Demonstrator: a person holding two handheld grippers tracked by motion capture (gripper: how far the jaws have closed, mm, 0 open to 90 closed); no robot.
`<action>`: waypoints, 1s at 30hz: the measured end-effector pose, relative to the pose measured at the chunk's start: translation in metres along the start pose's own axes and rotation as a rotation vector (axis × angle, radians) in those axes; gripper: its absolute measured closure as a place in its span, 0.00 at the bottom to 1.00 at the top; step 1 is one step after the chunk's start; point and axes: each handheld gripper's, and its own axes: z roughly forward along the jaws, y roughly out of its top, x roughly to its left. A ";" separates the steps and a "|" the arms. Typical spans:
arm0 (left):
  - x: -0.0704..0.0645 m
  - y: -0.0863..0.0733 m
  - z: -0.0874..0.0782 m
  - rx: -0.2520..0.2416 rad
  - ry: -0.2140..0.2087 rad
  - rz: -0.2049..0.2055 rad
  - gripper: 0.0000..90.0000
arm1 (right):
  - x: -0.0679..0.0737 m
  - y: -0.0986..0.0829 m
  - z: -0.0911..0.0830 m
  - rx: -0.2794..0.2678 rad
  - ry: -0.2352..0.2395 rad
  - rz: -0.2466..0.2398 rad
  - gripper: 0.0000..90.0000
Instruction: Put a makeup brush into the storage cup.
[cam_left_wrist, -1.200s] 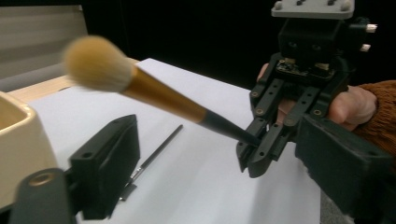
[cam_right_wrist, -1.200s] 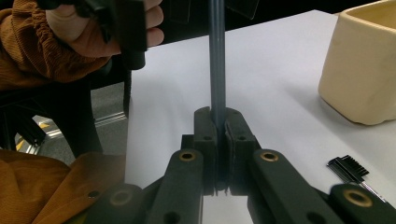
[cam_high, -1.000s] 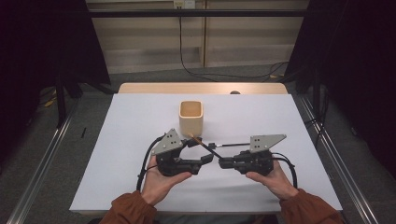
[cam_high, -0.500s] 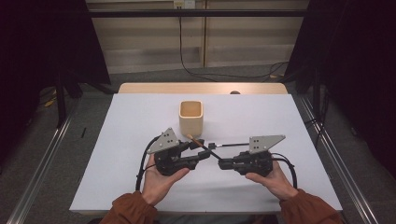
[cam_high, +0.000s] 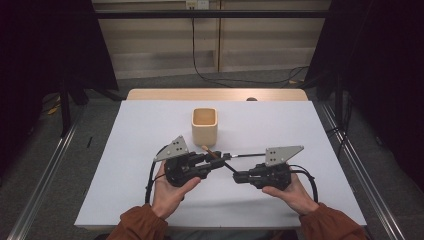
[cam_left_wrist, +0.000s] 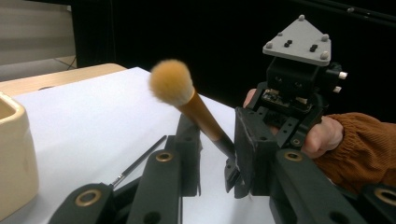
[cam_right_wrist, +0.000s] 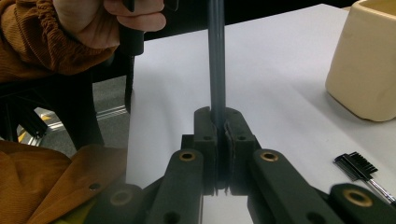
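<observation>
At lower centre of the high view, the left gripper (cam_high: 218, 162) meets the right gripper (cam_high: 237, 176) over a white table (cam_high: 310, 200). Seen from the left gripper view, its jaws stand apart around a makeup brush (cam_left_wrist: 194, 103), whose tan head sits blurred at upper centre. The right gripper (cam_right_wrist: 217, 126) has its jaws clamped on the brush's dark handle. A cream cup (cam_high: 204, 125) stands just behind; a thin comb-tipped brush (cam_right_wrist: 362, 170) lies lower right on the table.
</observation>
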 end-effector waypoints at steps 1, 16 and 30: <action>0.000 0.000 0.000 0.000 -0.004 0.001 0.81 | 0.000 0.000 0.000 0.000 0.000 -0.003 0.95; -0.007 0.007 0.004 -0.005 -0.072 0.015 0.92 | 0.000 -0.001 0.004 0.009 -0.014 -0.011 0.92; -0.010 0.008 0.005 -0.004 -0.071 0.033 0.93 | 0.000 -0.001 0.003 0.001 -0.026 0.012 0.82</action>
